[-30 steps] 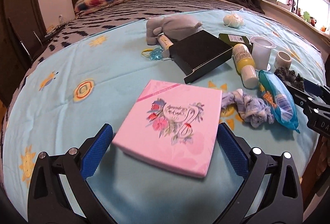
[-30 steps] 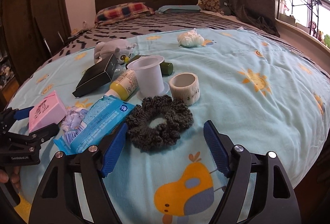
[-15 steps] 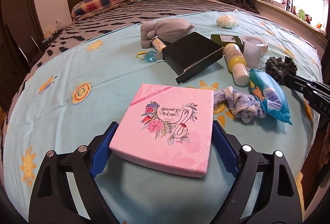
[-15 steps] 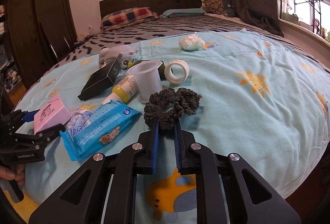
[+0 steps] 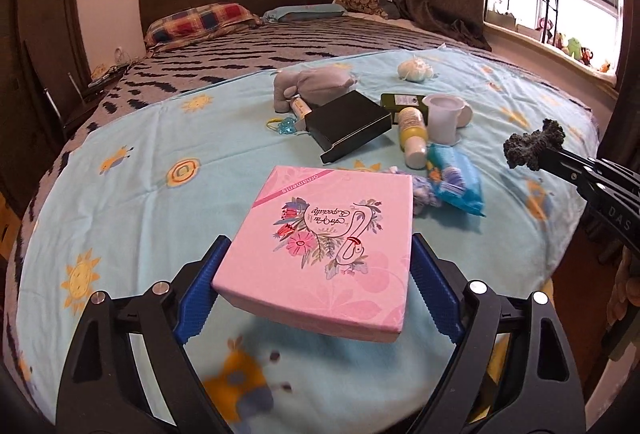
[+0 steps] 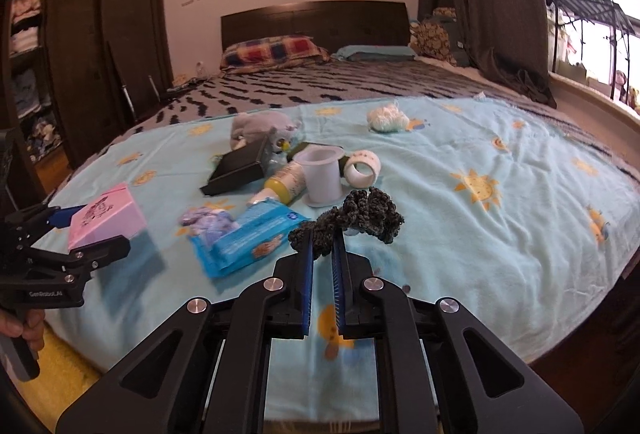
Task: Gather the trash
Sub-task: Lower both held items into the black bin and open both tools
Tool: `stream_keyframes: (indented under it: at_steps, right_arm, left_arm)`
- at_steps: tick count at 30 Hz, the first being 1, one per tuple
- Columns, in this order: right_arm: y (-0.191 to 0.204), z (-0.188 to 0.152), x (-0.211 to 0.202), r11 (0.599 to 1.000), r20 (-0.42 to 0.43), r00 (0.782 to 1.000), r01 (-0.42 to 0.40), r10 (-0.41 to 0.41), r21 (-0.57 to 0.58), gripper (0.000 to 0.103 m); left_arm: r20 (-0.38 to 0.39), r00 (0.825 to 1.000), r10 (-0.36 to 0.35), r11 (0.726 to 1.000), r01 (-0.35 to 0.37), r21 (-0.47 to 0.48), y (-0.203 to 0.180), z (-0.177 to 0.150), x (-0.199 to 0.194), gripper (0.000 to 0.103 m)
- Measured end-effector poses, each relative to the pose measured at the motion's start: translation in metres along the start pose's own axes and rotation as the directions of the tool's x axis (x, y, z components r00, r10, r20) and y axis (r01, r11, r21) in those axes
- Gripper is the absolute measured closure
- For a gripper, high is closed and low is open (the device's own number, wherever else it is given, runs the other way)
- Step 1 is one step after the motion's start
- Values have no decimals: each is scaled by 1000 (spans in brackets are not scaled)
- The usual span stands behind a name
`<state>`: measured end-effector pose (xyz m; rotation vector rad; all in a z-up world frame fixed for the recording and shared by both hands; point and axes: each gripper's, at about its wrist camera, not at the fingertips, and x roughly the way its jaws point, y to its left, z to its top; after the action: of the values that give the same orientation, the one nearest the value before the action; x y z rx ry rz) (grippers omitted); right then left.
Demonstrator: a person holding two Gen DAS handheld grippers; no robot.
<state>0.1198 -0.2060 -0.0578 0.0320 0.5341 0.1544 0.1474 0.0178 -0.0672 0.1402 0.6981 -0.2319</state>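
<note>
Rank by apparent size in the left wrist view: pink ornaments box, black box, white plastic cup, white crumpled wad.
1. pink ornaments box, though nearness to the camera inflates it
2. black box
3. white plastic cup
4. white crumpled wad, though it lies farthest off, so its true size against the cup is unsure

On the bed (image 5: 132, 170) I see the clutter grouped mid-blanket. The flat box (image 5: 348, 124) lies in front of the plush toy (image 5: 312, 82), with the bottle (image 5: 412, 134) to its right and the cup (image 5: 442, 118) just beside that. The tape roll (image 6: 362, 168) sits right of the cup. Nearer me, the wipes pack (image 5: 454, 180) lies before the bottle, the crumpled cloth (image 6: 208, 220) at its left. The tied bag (image 5: 414, 70) lies behind, well apart. My left gripper (image 5: 316, 290) holds the gift box (image 5: 324, 246) above the blanket; my right gripper (image 6: 322, 258) holds the scrunchie (image 6: 360, 212) up.
</note>
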Motion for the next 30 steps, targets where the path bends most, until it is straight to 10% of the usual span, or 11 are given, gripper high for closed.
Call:
stream_keyframes:
  at_steps: [17,30]
  right_arm:
    - [3,-90,-73,997,-203,976,-72,78,34,93]
    - [13,-155,-19,983,-442,881,-121,169,135,93]
  left_arm:
    - [-109,984,-140,986,129,-101,-44,-98,-60,19]
    - [-299,937,-182,983,169,-71,-82,-168,9,19]
